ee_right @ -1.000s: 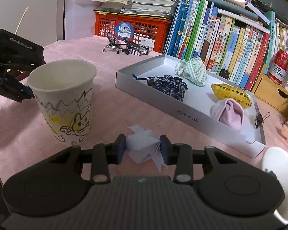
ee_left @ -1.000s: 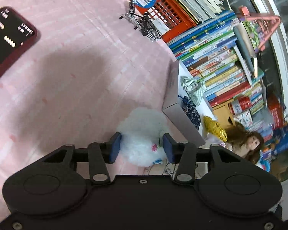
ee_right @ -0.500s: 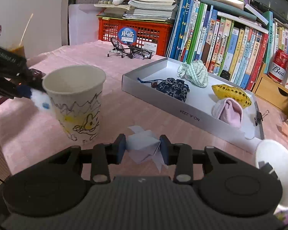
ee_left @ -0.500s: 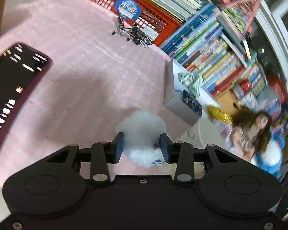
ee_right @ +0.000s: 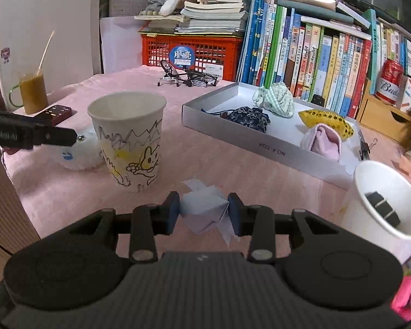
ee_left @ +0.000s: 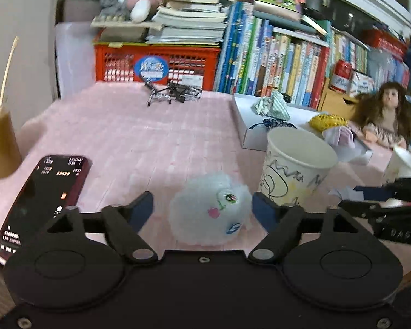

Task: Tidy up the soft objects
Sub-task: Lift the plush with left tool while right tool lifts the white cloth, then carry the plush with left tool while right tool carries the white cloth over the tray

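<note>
Now the white fluffy ball toy sits on the pink surface beside the doodled paper cup, between the opening left tongs, untouched by either pad. Right tongs pinch a folded paper shape near the grey tray.

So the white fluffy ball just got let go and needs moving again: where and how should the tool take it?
Grip the white fluffy ball across its widest middle, coming from the near side, level with the table. It is round and soft, with the drawn-on paper cup close on its right, so keep the left tool, whose jaws are opening around it, clear of that.
</note>
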`<control>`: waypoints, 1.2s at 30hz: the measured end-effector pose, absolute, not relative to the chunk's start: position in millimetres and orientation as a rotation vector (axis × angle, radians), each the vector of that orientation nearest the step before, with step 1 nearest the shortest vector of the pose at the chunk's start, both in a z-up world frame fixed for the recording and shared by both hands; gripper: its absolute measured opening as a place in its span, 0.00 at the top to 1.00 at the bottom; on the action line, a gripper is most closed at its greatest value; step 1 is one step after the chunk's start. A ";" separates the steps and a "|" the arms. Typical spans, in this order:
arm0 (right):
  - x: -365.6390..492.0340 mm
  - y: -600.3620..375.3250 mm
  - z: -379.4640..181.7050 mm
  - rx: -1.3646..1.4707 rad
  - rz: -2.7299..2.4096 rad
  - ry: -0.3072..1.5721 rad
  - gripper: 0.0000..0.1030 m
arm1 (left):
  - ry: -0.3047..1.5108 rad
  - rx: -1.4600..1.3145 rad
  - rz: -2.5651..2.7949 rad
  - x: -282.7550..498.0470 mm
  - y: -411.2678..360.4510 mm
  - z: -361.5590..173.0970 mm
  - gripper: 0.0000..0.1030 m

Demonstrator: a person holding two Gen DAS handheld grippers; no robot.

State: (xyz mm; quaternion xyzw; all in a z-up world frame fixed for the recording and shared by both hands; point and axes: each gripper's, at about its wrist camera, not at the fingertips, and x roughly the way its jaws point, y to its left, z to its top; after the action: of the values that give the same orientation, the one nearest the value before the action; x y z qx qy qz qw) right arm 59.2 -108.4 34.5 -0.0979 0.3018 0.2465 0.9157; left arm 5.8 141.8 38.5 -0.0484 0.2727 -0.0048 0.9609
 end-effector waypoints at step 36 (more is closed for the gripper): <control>54.6 -126.1 100.9 -0.101 0.490 0.450 0.57 | 0.394 -0.084 -0.013 28.0 132.6 114.2 0.38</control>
State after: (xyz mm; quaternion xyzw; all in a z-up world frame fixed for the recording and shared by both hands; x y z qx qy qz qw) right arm 54.6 -126.1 100.9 -0.0494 0.2208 0.2406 0.9439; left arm 28.0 132.6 114.2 -0.0417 0.1955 -0.0064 0.9798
